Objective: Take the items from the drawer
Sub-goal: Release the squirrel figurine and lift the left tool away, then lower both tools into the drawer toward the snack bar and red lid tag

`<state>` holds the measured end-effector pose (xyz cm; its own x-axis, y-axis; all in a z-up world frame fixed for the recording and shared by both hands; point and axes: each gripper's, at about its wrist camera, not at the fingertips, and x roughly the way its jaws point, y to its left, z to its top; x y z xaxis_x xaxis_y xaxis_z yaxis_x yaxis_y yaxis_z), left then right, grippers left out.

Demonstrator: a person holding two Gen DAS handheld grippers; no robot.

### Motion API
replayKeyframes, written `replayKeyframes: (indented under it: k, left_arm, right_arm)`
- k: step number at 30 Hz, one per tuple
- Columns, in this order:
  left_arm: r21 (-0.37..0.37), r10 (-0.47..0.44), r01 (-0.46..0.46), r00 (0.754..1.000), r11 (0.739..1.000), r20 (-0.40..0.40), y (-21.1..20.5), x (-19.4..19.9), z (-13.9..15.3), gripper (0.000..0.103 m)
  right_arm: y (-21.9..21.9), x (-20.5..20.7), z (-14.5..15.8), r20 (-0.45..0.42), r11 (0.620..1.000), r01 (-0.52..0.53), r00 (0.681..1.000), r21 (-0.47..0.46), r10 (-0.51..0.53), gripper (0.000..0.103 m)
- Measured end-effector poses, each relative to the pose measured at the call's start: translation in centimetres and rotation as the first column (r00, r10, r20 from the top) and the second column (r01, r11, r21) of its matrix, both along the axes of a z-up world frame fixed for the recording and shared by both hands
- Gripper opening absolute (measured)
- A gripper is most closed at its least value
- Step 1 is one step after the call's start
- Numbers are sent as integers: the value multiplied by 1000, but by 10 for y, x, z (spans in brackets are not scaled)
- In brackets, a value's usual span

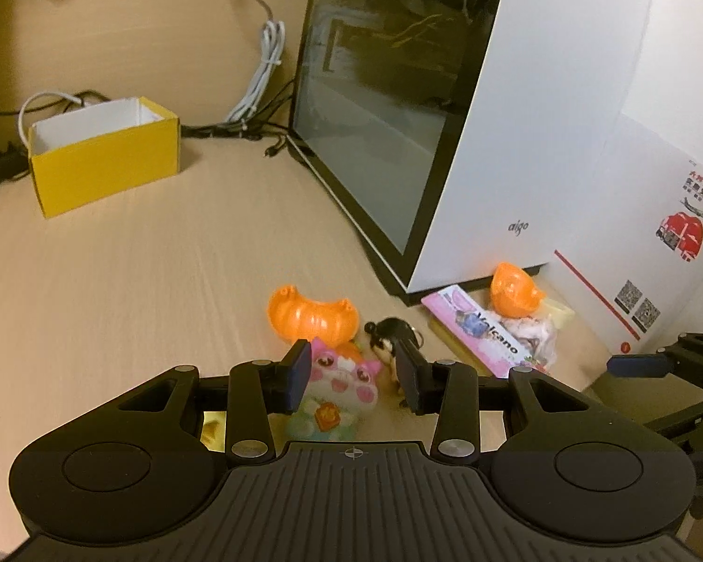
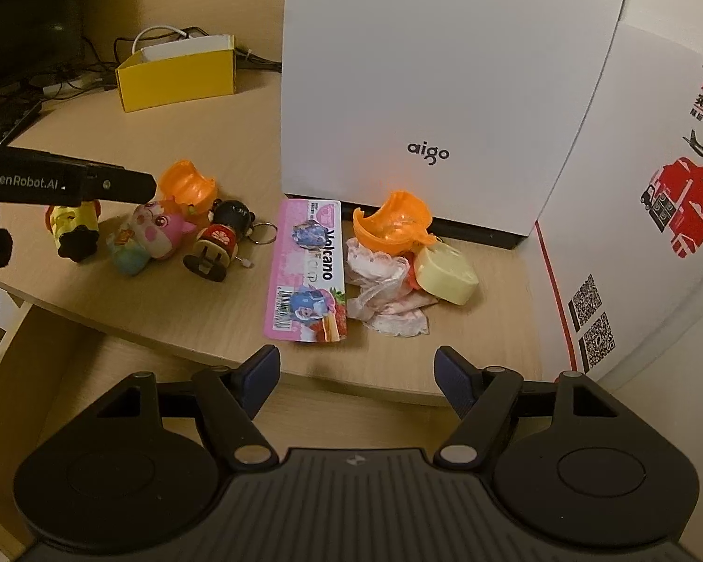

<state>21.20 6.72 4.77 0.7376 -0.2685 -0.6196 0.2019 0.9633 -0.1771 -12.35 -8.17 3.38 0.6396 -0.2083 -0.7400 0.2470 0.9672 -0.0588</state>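
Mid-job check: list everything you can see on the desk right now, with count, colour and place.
cat toy: 1, pink, desk front left
doll keychain: 1, black and red, beside cat toy
yellow toy: 1, far left
capsule halves: 2, orange, one by each cluster
Volcano packet: 1, pink, centre
wrappers: crumpled, white-pink, under right half
soap-like block: 1, pale yellow
yellow box: 1, back left
aigo case: 1, white
left gripper: open over cat toy
right gripper: open, empty
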Motion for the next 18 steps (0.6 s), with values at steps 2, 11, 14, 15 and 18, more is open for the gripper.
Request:
replayKeyframes:
  k: [2,11,14,15,18]
  left_arm:
    - [6,-13,13,1000,1000,-8,-3,-1,0,44]
    - [14,-80,80,996,997,-30,-14,-19,11,43]
    - [27,-193,197,977,980,-95,-29,-37,8,44]
    - [31,-240,246,963,969,-124,-35,-43,3,44]
    - [20,-366,385,892,923,-264,-56,-55,-20,44]
  right_arm:
    - [0,0,-2,-5,1000,-5,1000,3,5,73]
    - [-2,-3,-4,-20,997,-74,997,36,75,73]
    - [-11,-7,-3,-37,975,-201,978,89,205,73]
    - [-14,-8,-3,-47,970,-211,975,123,218,73]
    - [-20,-12,-9,-87,954,-240,962,180,258,73]
